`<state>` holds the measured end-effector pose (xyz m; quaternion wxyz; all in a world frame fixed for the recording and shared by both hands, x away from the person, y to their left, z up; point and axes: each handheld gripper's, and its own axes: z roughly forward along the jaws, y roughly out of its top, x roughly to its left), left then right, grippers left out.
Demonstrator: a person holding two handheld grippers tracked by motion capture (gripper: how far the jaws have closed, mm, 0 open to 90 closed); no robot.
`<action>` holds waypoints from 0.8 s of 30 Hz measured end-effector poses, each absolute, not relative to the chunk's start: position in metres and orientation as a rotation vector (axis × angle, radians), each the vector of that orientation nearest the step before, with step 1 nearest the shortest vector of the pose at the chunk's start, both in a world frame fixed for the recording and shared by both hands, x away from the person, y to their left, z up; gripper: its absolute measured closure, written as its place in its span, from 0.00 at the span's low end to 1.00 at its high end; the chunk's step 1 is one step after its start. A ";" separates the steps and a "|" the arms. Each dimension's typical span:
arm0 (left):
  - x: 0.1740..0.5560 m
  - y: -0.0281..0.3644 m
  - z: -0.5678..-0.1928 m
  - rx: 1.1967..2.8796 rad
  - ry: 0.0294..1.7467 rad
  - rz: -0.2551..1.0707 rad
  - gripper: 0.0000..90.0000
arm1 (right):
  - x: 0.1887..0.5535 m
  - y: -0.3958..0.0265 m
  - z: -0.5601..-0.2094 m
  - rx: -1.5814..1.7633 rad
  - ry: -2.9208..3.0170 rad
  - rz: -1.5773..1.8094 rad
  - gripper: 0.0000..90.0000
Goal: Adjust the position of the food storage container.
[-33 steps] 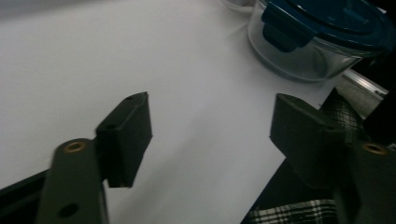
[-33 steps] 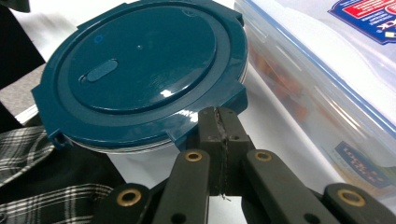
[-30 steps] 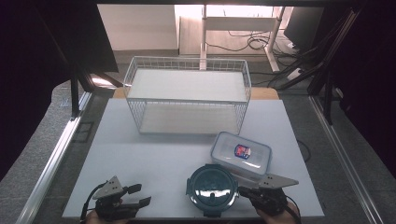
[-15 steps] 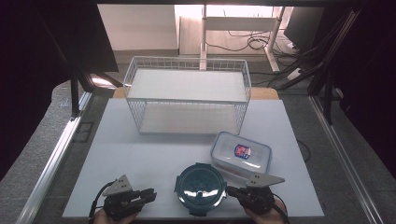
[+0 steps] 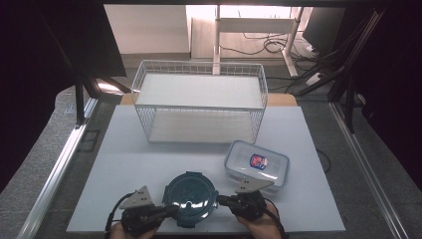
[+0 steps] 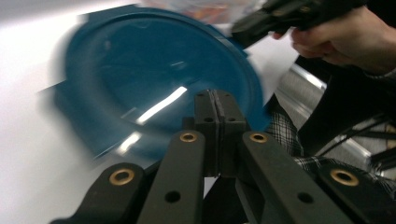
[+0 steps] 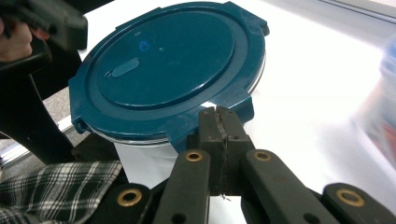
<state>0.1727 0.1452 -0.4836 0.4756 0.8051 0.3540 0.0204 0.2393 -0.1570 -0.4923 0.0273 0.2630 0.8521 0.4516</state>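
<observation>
We had the round dark-teal lidded container (image 5: 190,198) near the front edge of the white table (image 5: 124,164), between our two hands, and each gripper had pinched a locking tab on its rim. The left gripper (image 5: 168,211) had just been closing; in the left gripper view its jaws met flat on the near lip of the teal lid (image 6: 154,88), gripping it. The right gripper (image 5: 222,200) was closed on the tab at the opposite side, pads tight together. We judged this two-sided hold was meant to carry the container level. What lay under its opaque lid we could not tell. Just beside it to the right stood a clear rectangular plastic box (image 5: 256,163) with a blue-and-red label. Farther back, the white wire basket (image 5: 200,102) appeared empty.
</observation>
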 end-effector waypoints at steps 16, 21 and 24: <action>0.190 0.073 -0.477 2.137 0.847 0.190 1.00 | 0.247 -0.197 -0.477 0.870 2.488 1.327 0.99; 0.192 0.073 -0.476 2.140 0.851 0.178 1.00 | 0.246 -0.206 -0.475 0.881 2.471 1.324 0.99; 0.193 0.068 -0.476 2.122 0.865 0.195 1.00 | 0.247 -0.206 -0.475 0.884 2.475 1.323 0.99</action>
